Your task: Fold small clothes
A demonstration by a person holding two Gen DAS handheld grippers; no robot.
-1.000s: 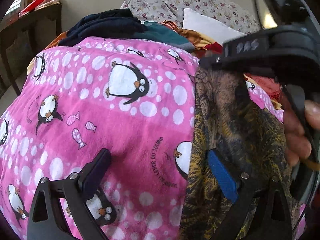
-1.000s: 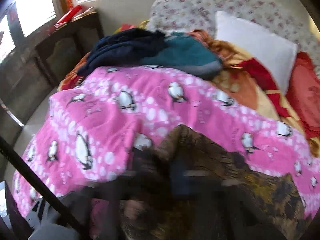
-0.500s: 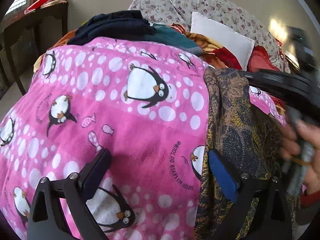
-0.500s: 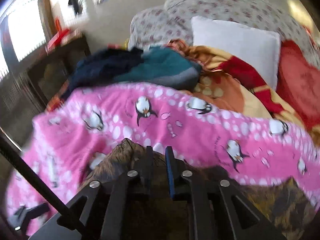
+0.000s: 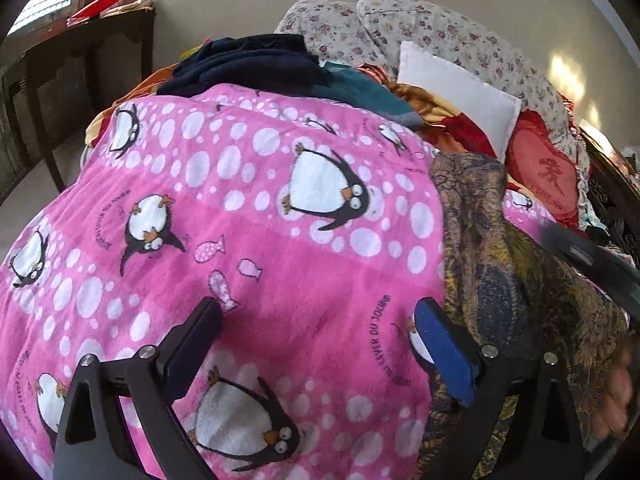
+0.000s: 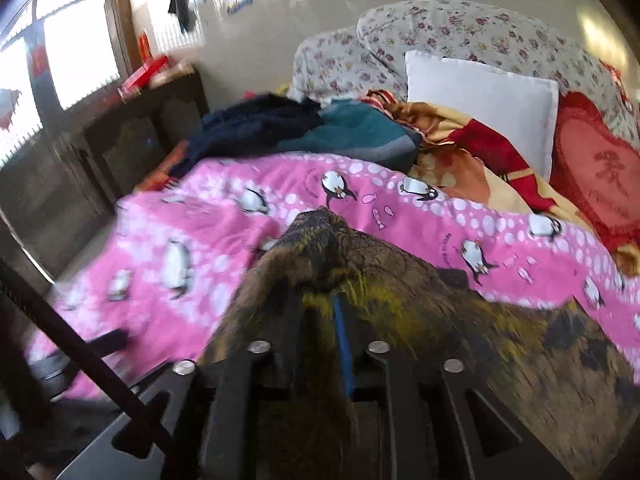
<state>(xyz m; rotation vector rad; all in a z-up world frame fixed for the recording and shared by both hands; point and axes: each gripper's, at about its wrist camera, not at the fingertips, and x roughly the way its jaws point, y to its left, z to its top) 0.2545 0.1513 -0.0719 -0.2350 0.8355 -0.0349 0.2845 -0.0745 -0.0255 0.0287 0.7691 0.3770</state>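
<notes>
Brown garment (image 6: 400,280), pinched by right hand-held gripper (image 6: 320,312), stretches lengthwise toward pillows; left hand-held gripper (image 5: 316,328) gapes empty.

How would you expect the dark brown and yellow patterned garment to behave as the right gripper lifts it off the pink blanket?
Probably floppy: the patterned garment peaks where the right gripper pinches it and drapes away on both sides. It looks thin and light, creasing over the pink penguin blanket. The fleecy blanket may drag at it slightly.

We are seeing left gripper (image 5: 320,344): black frame, silver screws, one blue pad | right gripper (image 6: 320,320): black, silver screws, blue pad | right hand (image 5: 612,400): bare skin showing.
</notes>
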